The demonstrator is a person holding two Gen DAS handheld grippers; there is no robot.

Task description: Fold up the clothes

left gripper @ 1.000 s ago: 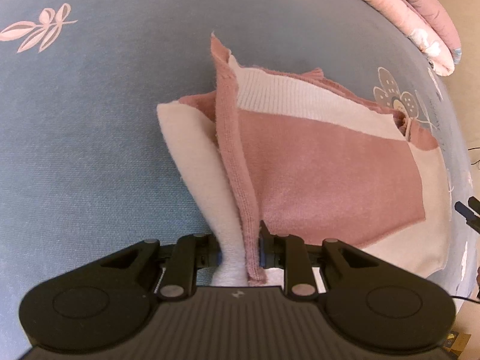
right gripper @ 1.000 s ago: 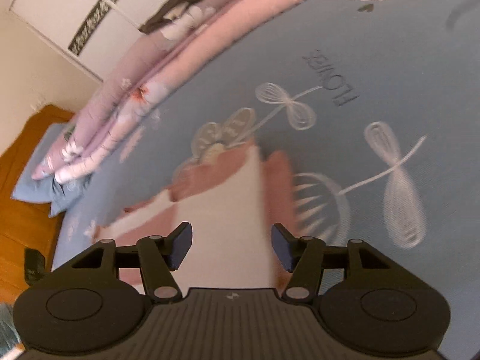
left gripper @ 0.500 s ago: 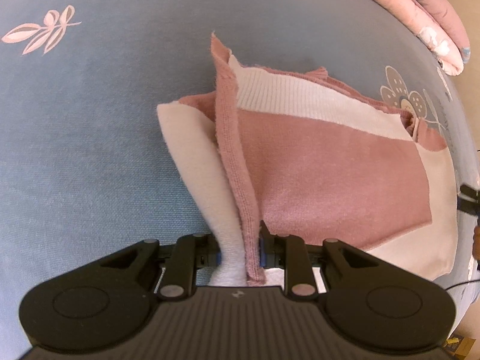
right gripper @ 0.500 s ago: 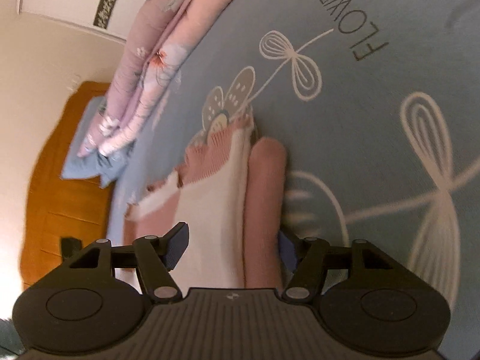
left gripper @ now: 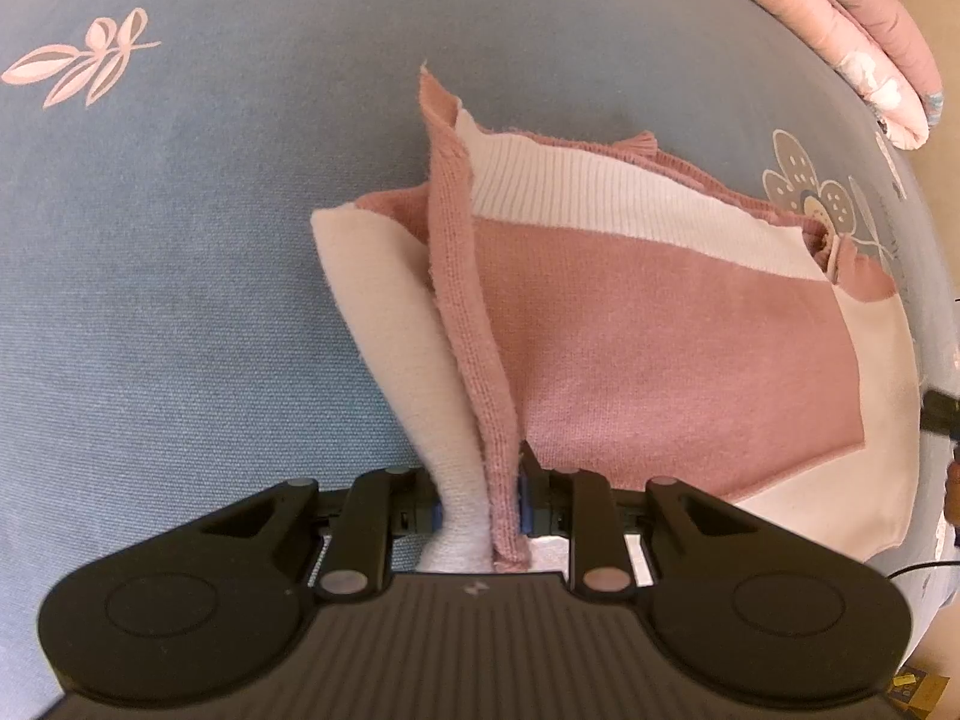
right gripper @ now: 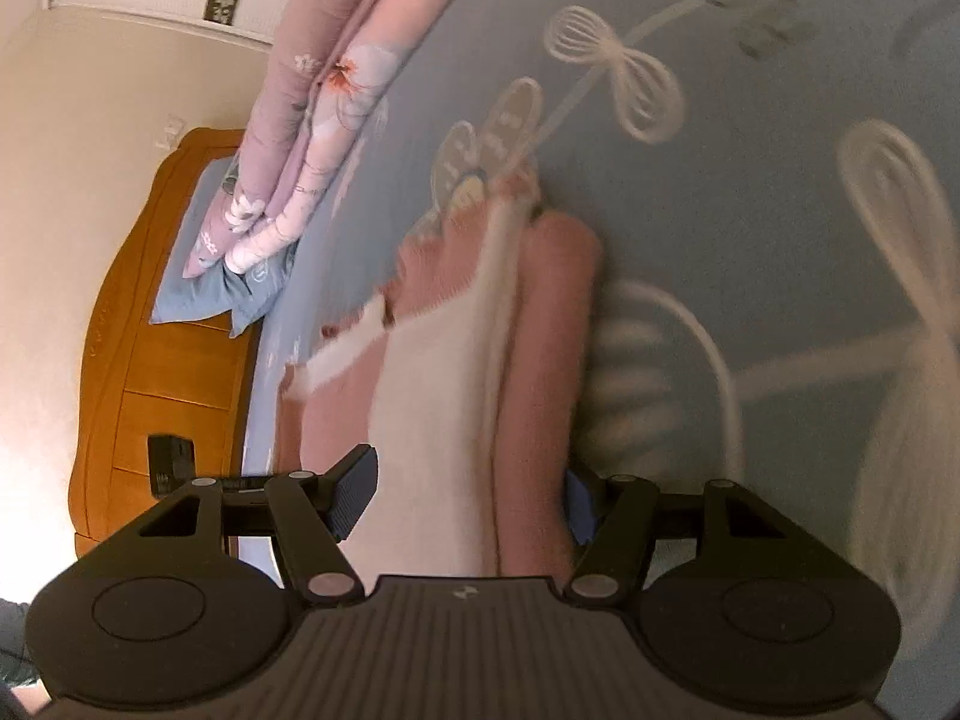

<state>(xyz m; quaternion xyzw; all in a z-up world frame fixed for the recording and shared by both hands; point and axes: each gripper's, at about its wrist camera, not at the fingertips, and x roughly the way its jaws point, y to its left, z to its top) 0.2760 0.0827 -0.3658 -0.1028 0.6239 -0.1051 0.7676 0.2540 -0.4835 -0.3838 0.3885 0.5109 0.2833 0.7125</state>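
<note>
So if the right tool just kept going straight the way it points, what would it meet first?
Most likely the pink and white sweater: its folded edge already lies between the open jaws of the right tool, which have just been opening. Beyond it lies the blue bedsheet. Blur leaves depth uncertain.

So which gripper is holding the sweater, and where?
The left gripper pinches the pink-and-white sweater at a bunched edge. The right gripper straddles it, open, not gripping.
</note>
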